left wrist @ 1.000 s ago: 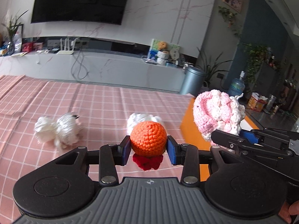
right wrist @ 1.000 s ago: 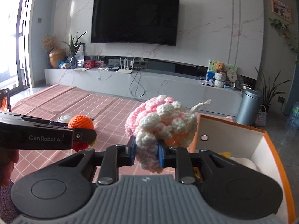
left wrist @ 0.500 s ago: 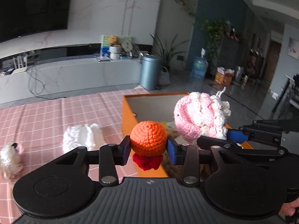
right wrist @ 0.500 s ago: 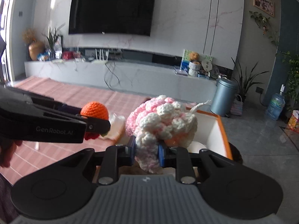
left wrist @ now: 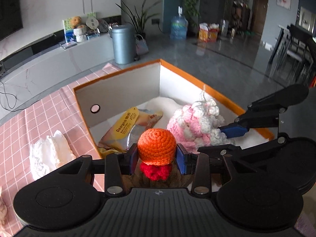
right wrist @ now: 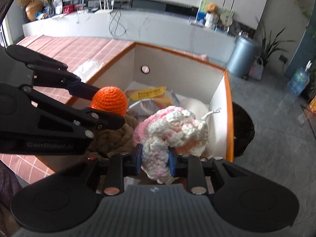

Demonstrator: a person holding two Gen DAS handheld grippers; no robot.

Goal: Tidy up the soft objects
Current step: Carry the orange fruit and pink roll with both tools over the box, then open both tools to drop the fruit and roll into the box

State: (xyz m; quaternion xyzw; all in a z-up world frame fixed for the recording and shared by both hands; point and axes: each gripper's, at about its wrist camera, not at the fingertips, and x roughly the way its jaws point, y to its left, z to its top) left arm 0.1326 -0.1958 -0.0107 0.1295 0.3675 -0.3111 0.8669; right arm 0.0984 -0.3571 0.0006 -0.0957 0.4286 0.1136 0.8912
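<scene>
In the left wrist view the left claw (left wrist: 157, 156) sits at the lower middle of the frame, its blue pads pinching an orange crocheted ball (left wrist: 156, 144) that has a red crocheted bit (left wrist: 155, 171) hanging below it. To the right of the ball, the right claw (left wrist: 223, 133) comes in from the right edge with a pink and white crocheted toy (left wrist: 194, 125) between its pads. Both toys hang above the open orange-rimmed box (left wrist: 118, 86) that fills the centre of the frame; on its floor lie a yellow snack packet (left wrist: 126, 125) and something white. Left of the box, a crumpled white cloth (left wrist: 49, 154) lies on the pink checked worktop (left wrist: 39, 114). In the right wrist view the right claw's jaws are opening at the lower middle, yet the pink and white toy still sits between the blue pads and bulges above them. The left claw reaches in from the left edge there, the orange ball at its tip, over a brown knitted item (right wrist: 113, 136) in the near part of the box
</scene>
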